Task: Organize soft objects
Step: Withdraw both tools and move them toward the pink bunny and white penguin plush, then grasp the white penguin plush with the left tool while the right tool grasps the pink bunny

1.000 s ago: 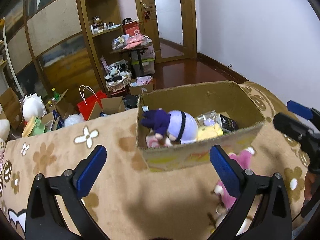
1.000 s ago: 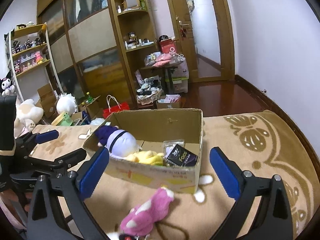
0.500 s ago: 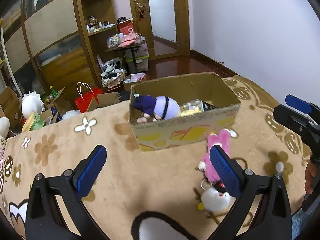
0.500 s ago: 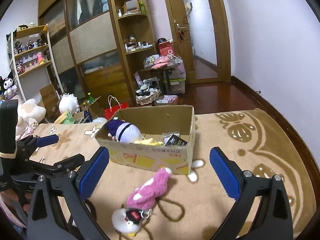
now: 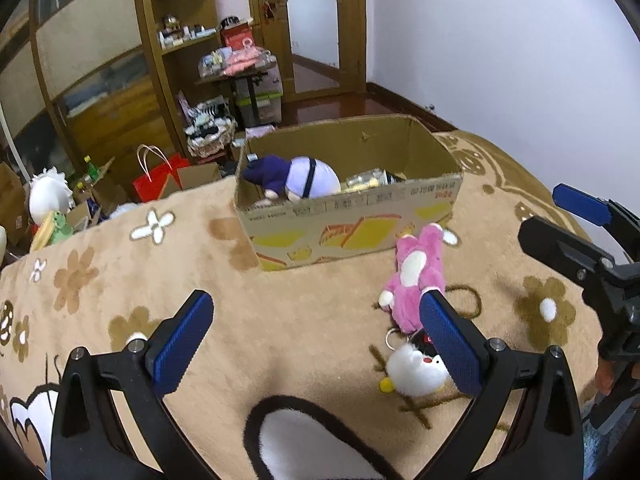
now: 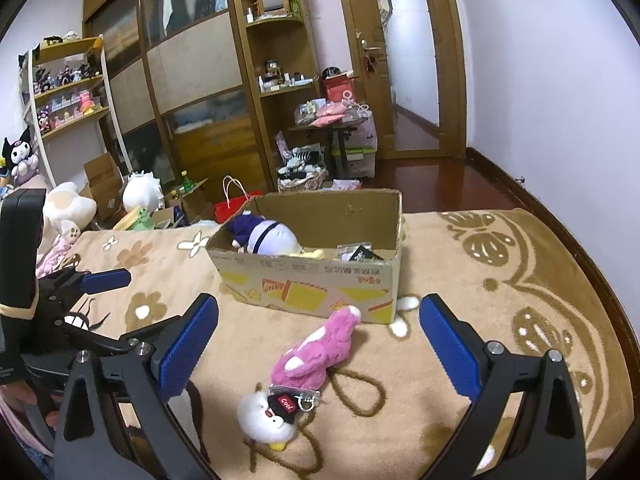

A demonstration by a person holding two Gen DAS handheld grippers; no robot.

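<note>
Spreading across the lower half of both views is a tan blanket (image 5: 120,272) patterned with brown flowers, with wooden cabinets and shelves (image 6: 256,40) filling the upper left of the frame and a wooden door (image 6: 404,56) sitting at upper centre. An open cardboard box (image 5: 352,224) is resting on the blanket at the centre of the left wrist view, and a purple and lilac plush (image 5: 296,178) is lying inside it at the left end, beside some yellow items and small packets. A pink plush (image 6: 320,350) is lying on the blanket just in front of the box's right corner, its upper end touching or nearly touching the cardboard. Just below it, a white plush chick (image 6: 266,420) wearing a dark cap is lying on the blanket, with a keyring between the two. The left claw (image 5: 316,344) is hanging open and empty above the blanket, its right blue pad overlapping the pink plush in the picture. The right claw (image 6: 318,348) is also standing wide open and gripping nothing, framing the pink plush between its blue pads. A red paper bag (image 5: 156,180) is sitting beyond the blanket's far edge, centre left.
</note>
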